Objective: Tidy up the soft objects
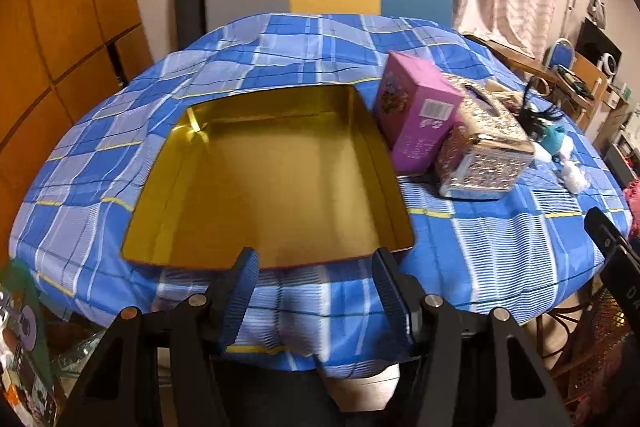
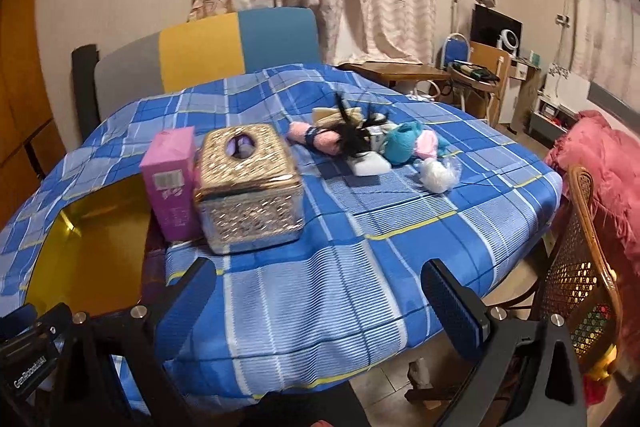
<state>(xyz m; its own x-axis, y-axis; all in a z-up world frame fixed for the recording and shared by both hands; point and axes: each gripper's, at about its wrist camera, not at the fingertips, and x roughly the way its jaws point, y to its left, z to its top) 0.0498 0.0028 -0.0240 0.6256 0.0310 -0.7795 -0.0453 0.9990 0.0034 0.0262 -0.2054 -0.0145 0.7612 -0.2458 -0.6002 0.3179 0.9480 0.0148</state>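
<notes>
While both grippers, left [image 1: 316, 291] and right [image 2: 320, 307], gape empty, I log soft toys [image 2: 376, 143] upper centre, nearer right; tin [image 1: 264, 187] ahead of left.

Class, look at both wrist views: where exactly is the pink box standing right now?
The pink box stands upright on the blue checked tablecloth, between the gold tray and the gold tissue box. In the left wrist view it stands right of centre.

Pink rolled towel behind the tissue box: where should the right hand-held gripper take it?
Probably across the middle of the pink rolled towel, coming from above. It lies flat on the tablecloth, its left end free; black hair covers its right end. The right hand-held gripper is open.
</notes>
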